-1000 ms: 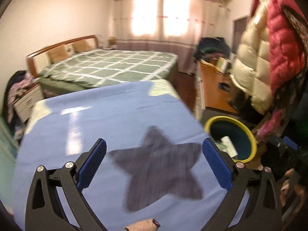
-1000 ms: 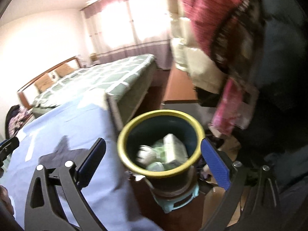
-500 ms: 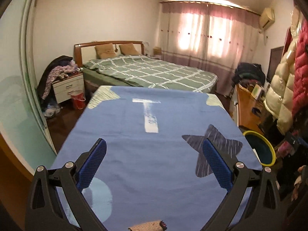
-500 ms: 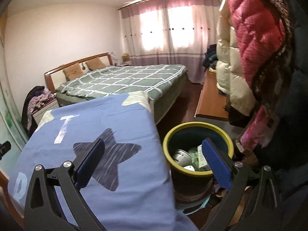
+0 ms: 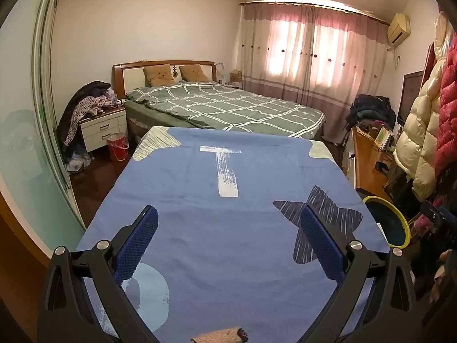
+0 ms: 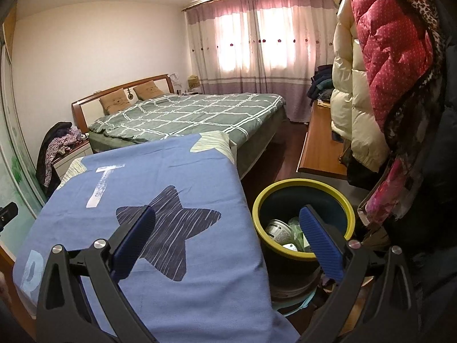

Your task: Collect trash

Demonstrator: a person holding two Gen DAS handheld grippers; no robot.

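Note:
A dark bin with a yellow rim [image 6: 304, 188] stands on the floor right of the table and holds a can [image 6: 278, 227] and other trash. It also shows in the left wrist view [image 5: 398, 223]. The table is covered by a blue cloth [image 5: 228, 228] with a dark star print [image 6: 168, 225]. My left gripper [image 5: 228, 243] is open and empty above the cloth. My right gripper [image 6: 227, 241] is open and empty, held above the table's right edge beside the bin.
A bed with a green checked cover [image 5: 228, 108] lies beyond the table. Puffy coats [image 6: 380, 71] hang at the right, above a wooden desk [image 6: 320, 145]. A nightstand [image 5: 104, 130] and a red bucket [image 5: 117, 145] stand at the left.
Both grippers have drawn back and risen. The right gripper moved from over the bin to the table's edge. The left view swung left from the star to the whole table.

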